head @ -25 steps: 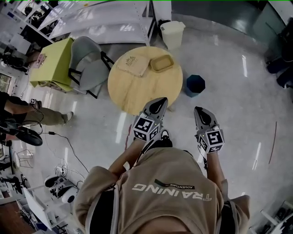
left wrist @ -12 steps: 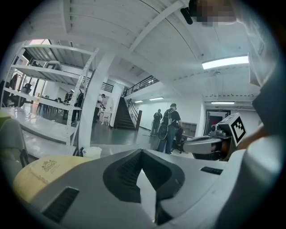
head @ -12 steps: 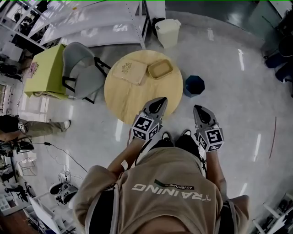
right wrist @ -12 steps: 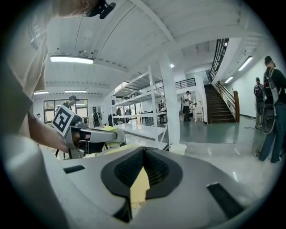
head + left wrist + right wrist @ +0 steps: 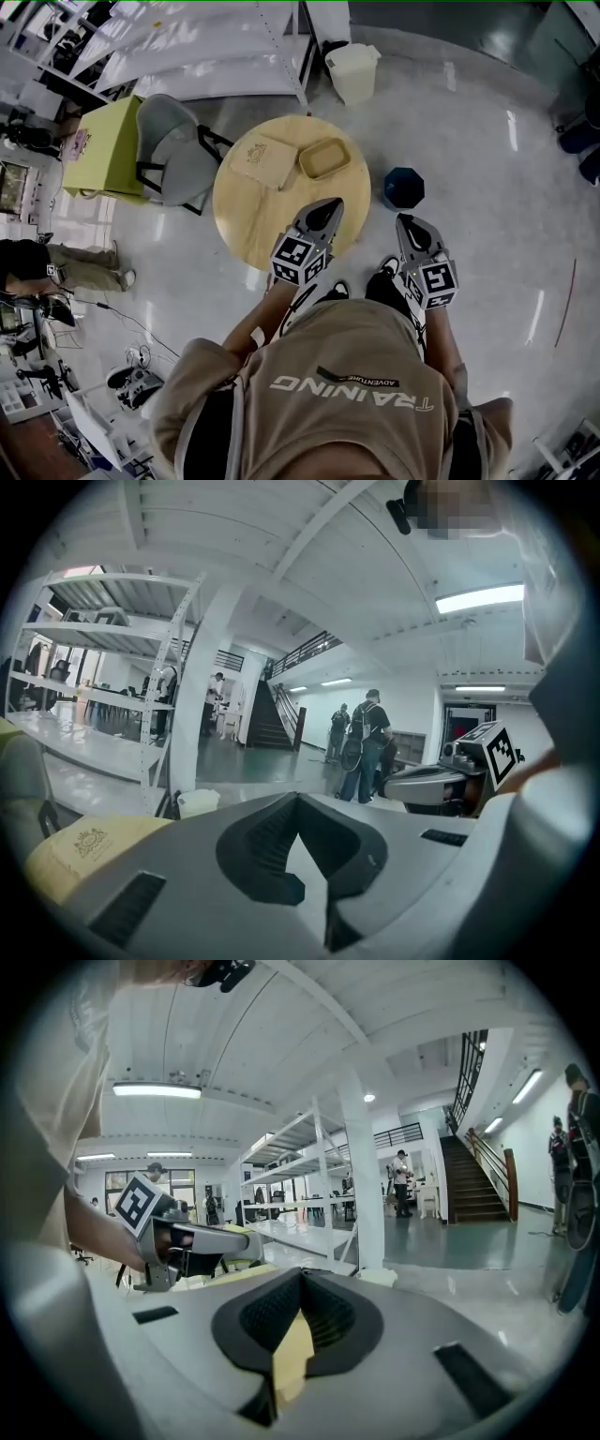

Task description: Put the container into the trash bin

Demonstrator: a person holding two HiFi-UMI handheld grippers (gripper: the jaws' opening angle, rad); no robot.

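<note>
A: While both tools were held out ahead of the person, how did their jaws stand?

B: The left gripper (image 5: 328, 210) had its jaws together with nothing in them. The right gripper (image 5: 409, 225) looked the same, closed and empty, with only a sliver of yellow tabletop showing through the slit between them.

A: And where was the container?

B: It was a shallow tan container (image 5: 324, 157) sitting on the round wooden table (image 5: 258, 220), towards the upper right of the tabletop and just beside a flat tan bag (image 5: 263, 158). Both grippers were at the table's lower edge in the head view, apart from the container.

A: And the bin?

B: A dark blue bin (image 5: 403, 187) stood on the floor just right of the table. I took it for the target. There was also a pale lidded bin (image 5: 352, 71) further up the frame by the shelving, so I couldn't be sure which one was meant.

A: So how much was done?

B: By my reading, nothing yet. The container hadn't been touched. Reaching over the table, opening the jaws, gripping it, carrying it across and dropping it in were all still to do.
</note>
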